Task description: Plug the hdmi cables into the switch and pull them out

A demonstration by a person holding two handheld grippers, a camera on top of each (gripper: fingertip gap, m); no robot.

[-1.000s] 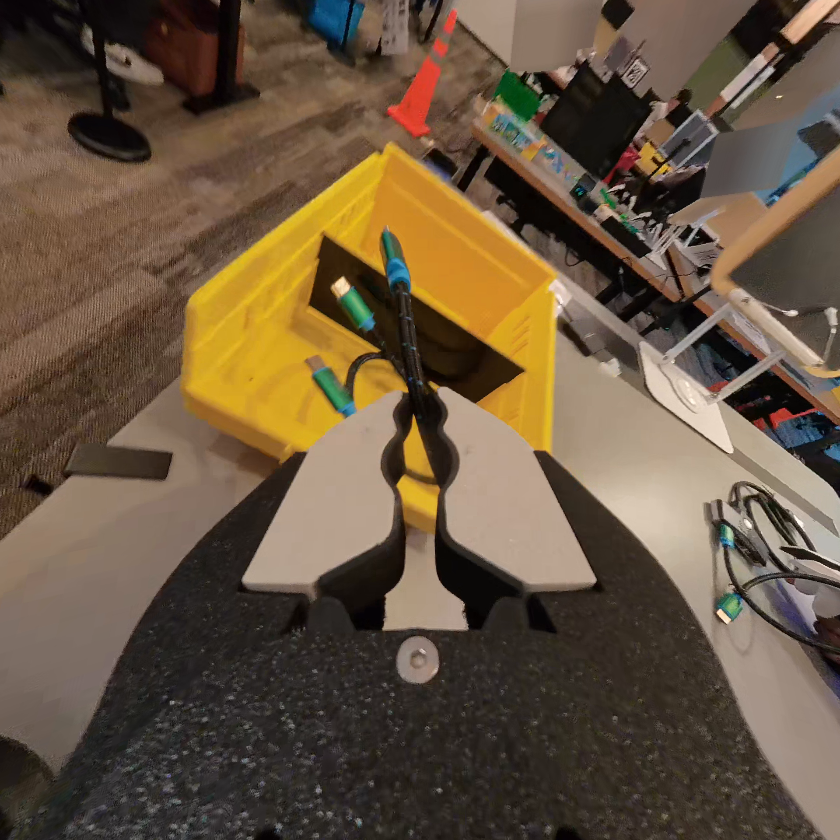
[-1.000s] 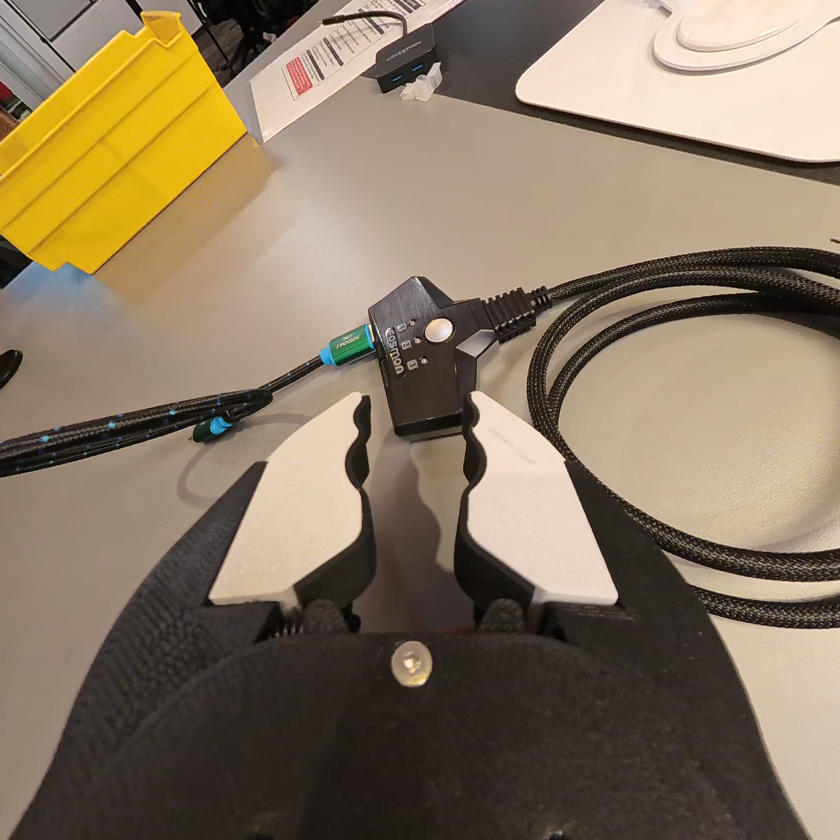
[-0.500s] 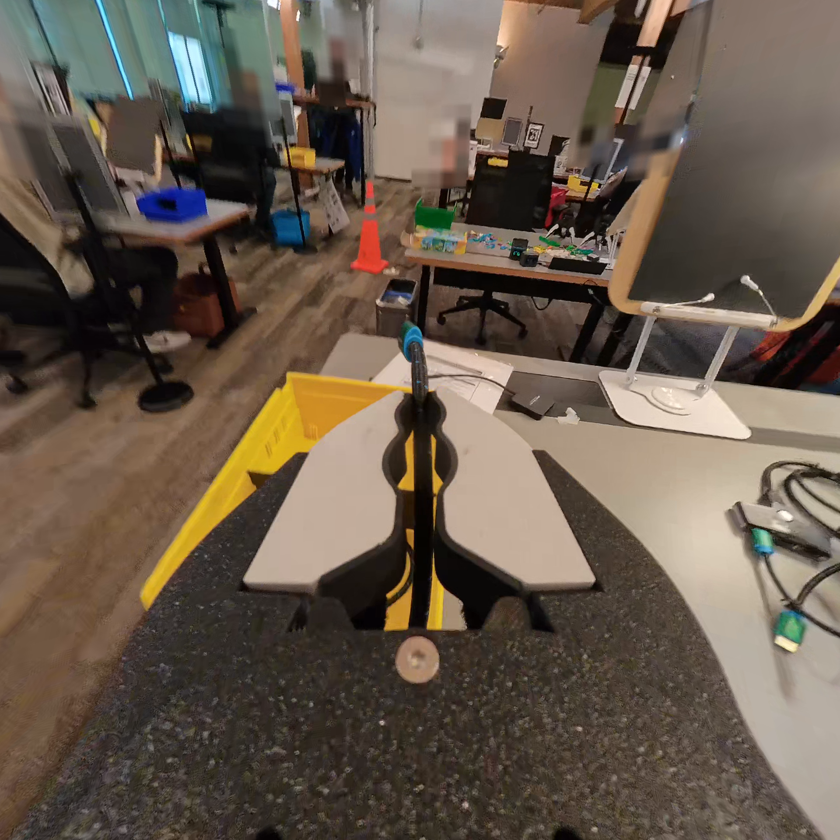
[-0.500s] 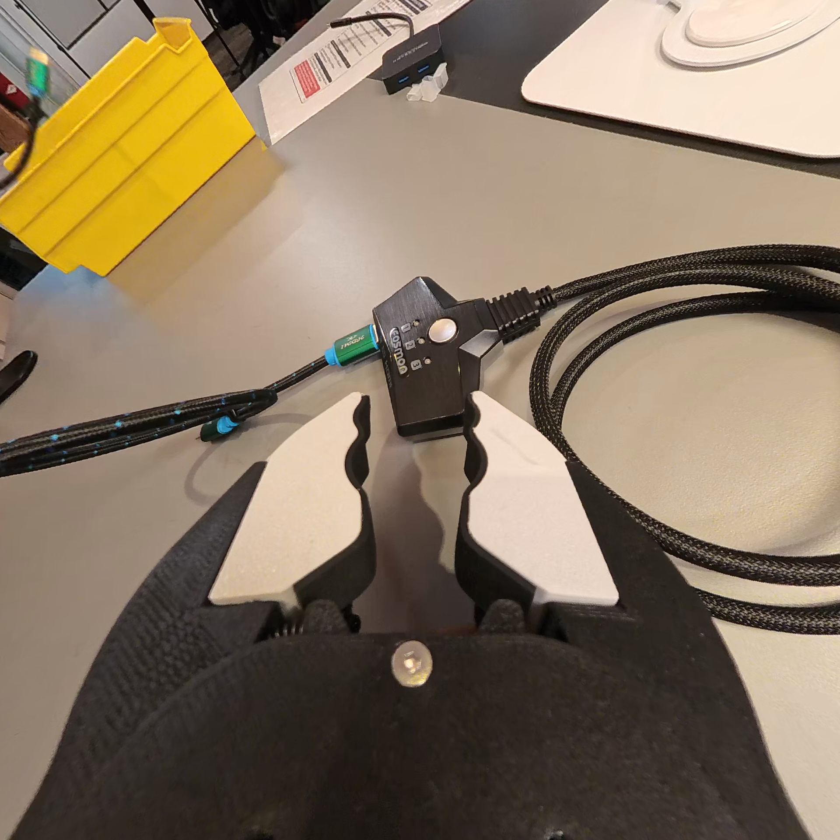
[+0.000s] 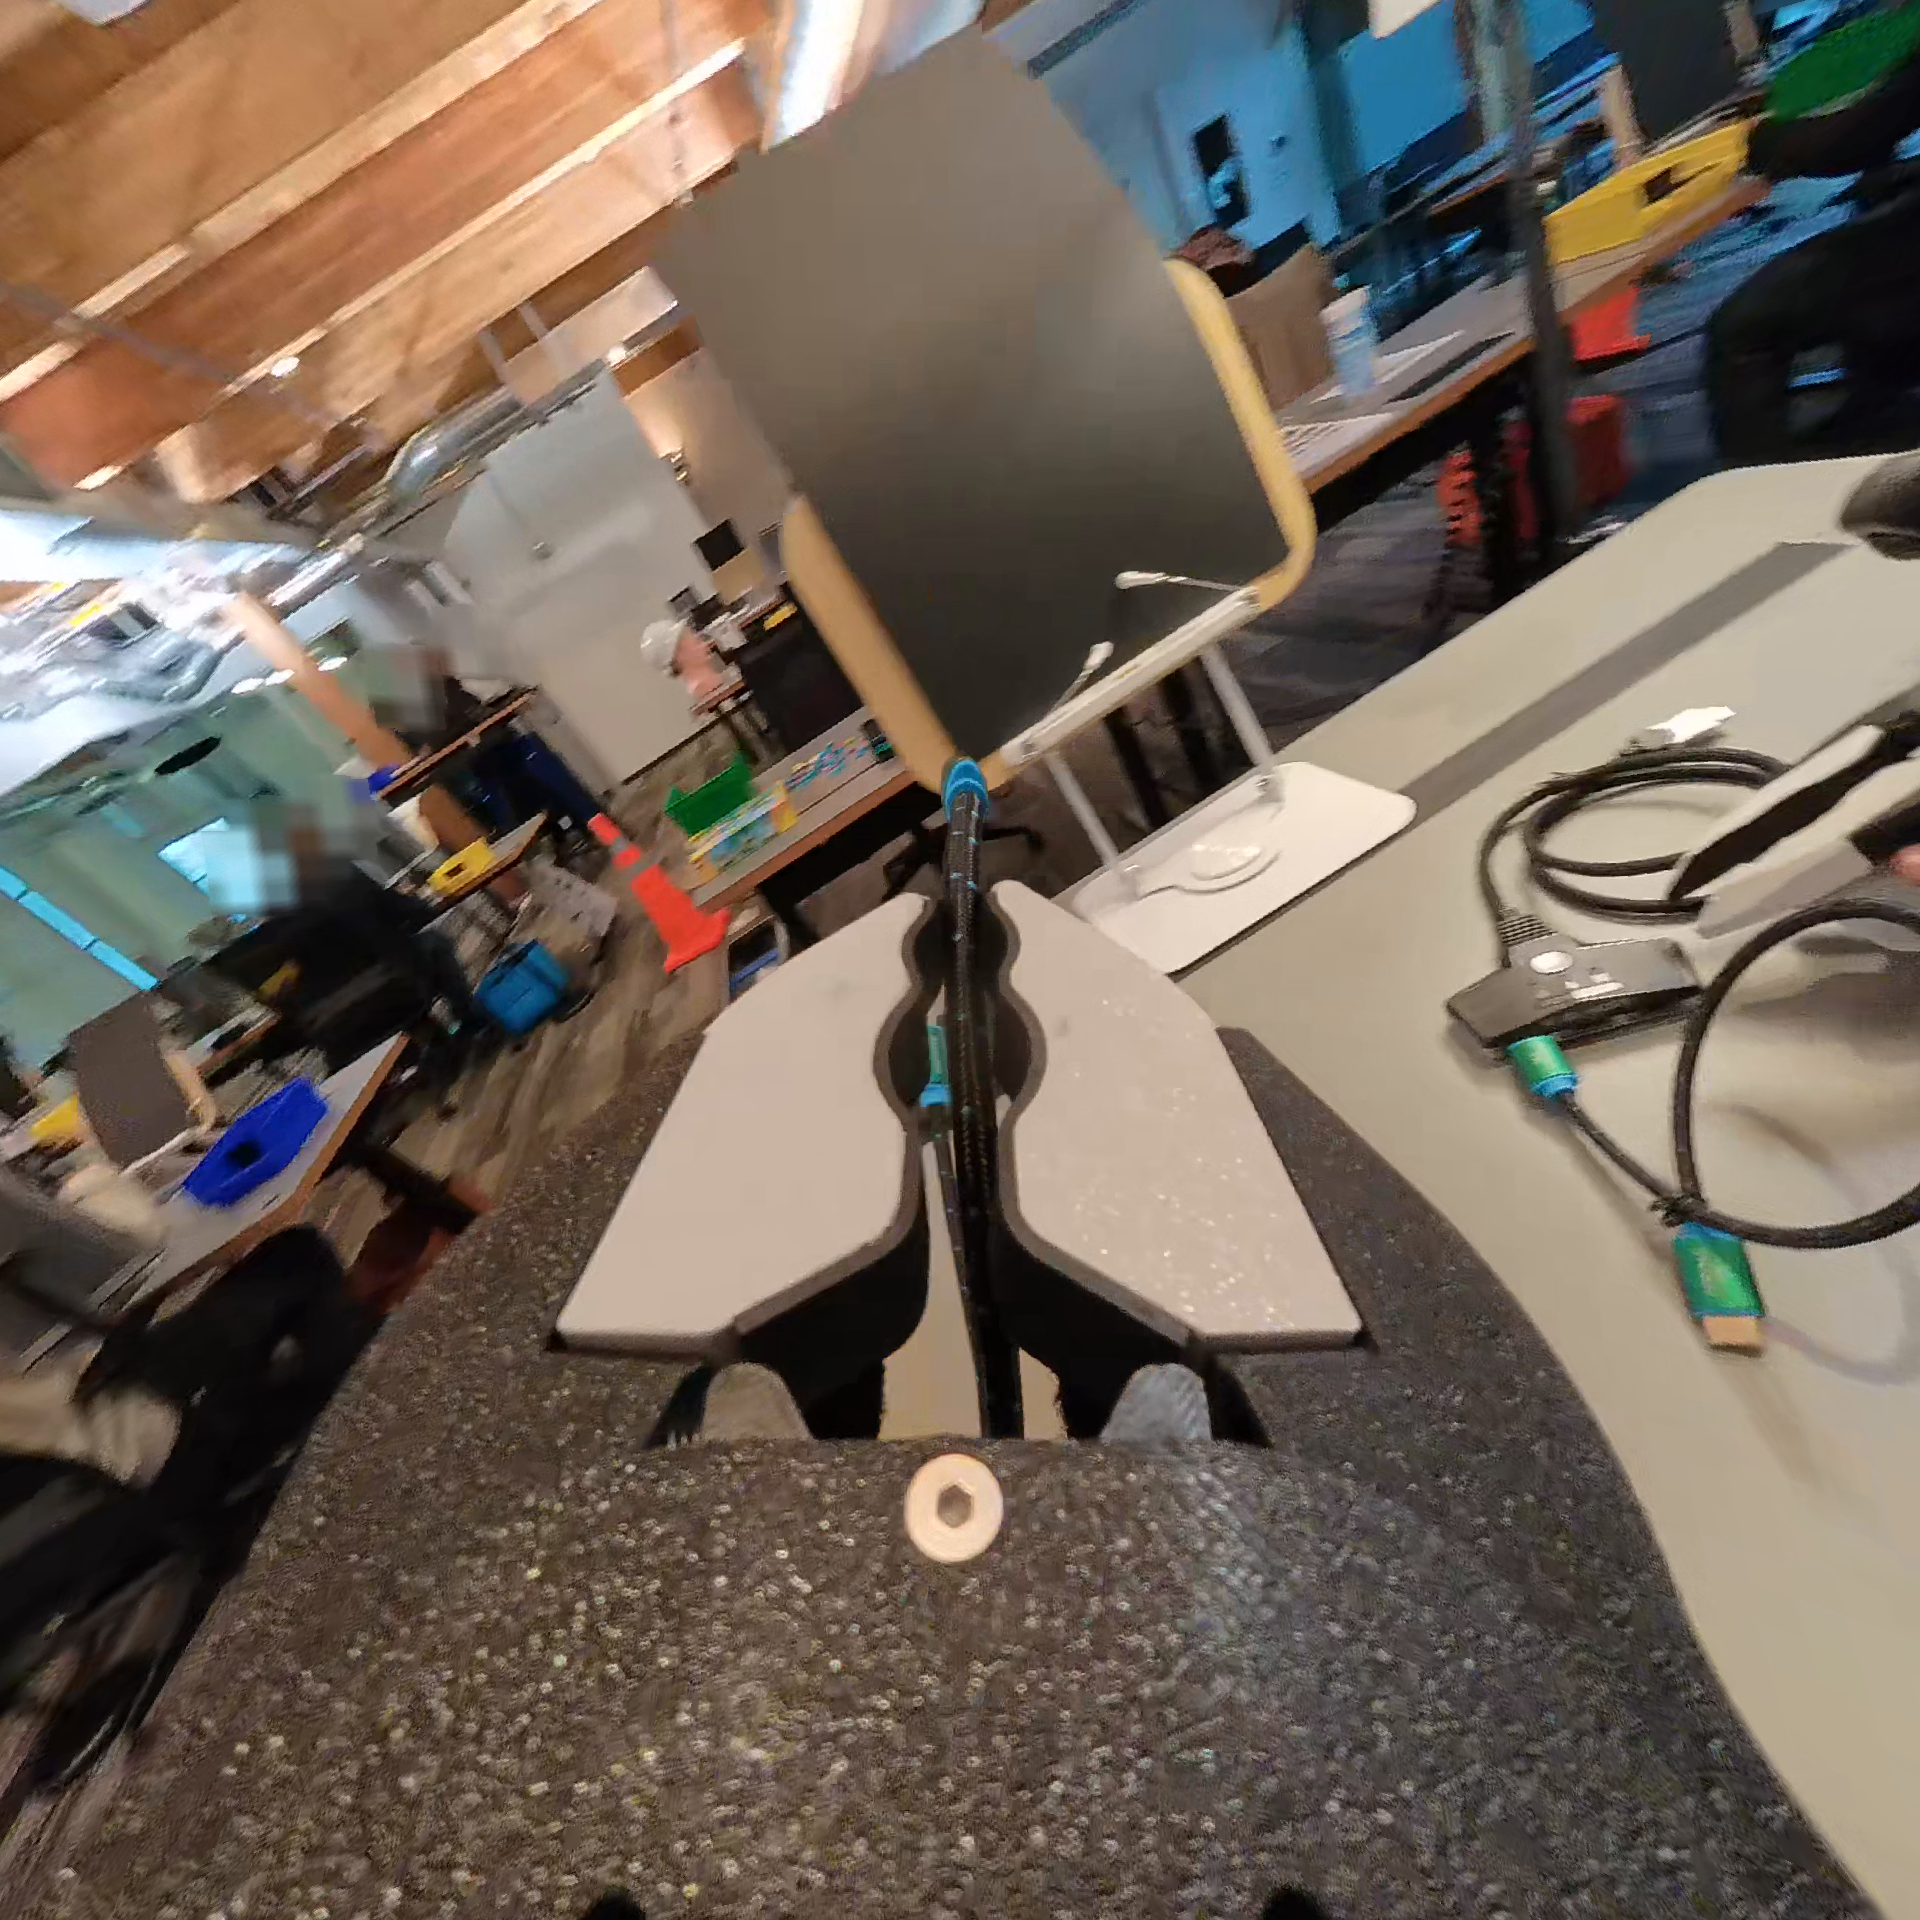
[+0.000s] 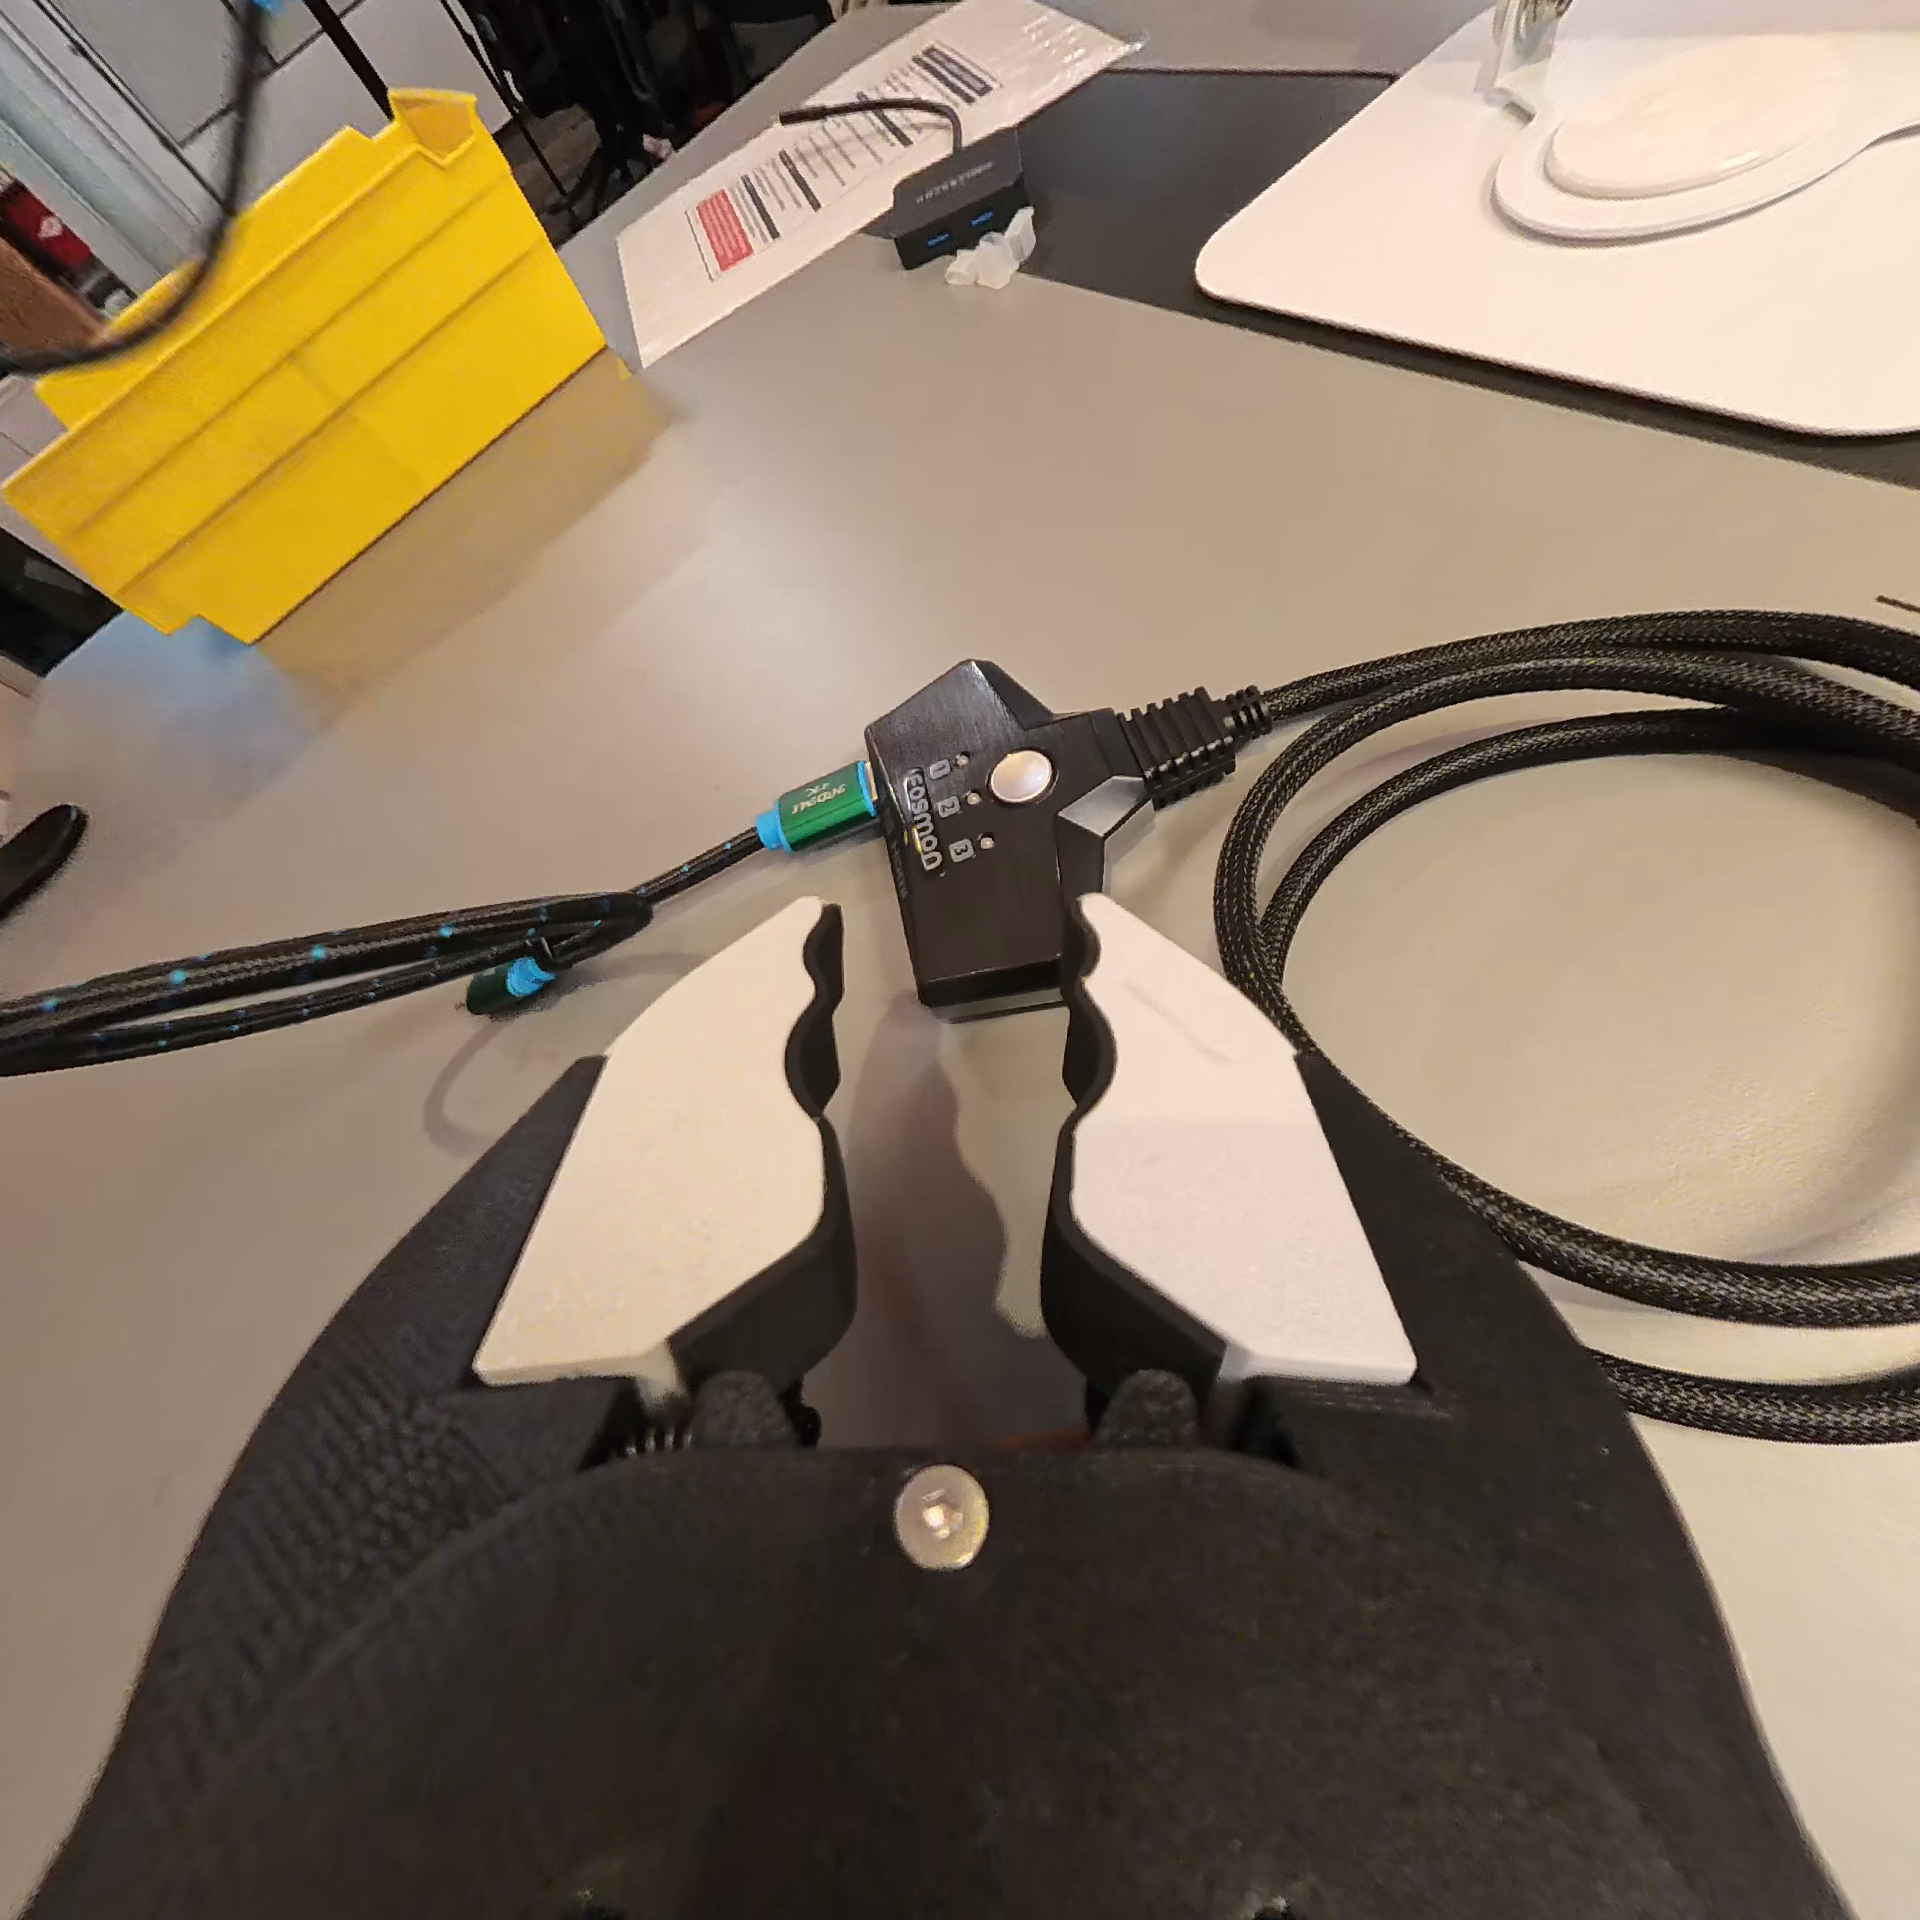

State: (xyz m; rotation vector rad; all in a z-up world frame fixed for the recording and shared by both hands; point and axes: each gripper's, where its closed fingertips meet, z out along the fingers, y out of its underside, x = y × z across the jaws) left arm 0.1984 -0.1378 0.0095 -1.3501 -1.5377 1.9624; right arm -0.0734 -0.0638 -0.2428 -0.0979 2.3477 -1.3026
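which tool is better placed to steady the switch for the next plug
Right. Its tool is open on the table with the black switch at its fingertips. The left tool is shut on a braided hdmi cable, raised away from the switch.

- An open-plan lab or workshop: rows of work tables (image 5: 790, 821) on wood-look flooring, under exposed timber ceiling beams (image 5: 312, 208).
- Parts bins (yellow (image 6: 301, 364), blue (image 5: 255, 1143)), an orange traffic cone (image 5: 665, 904), seated people.
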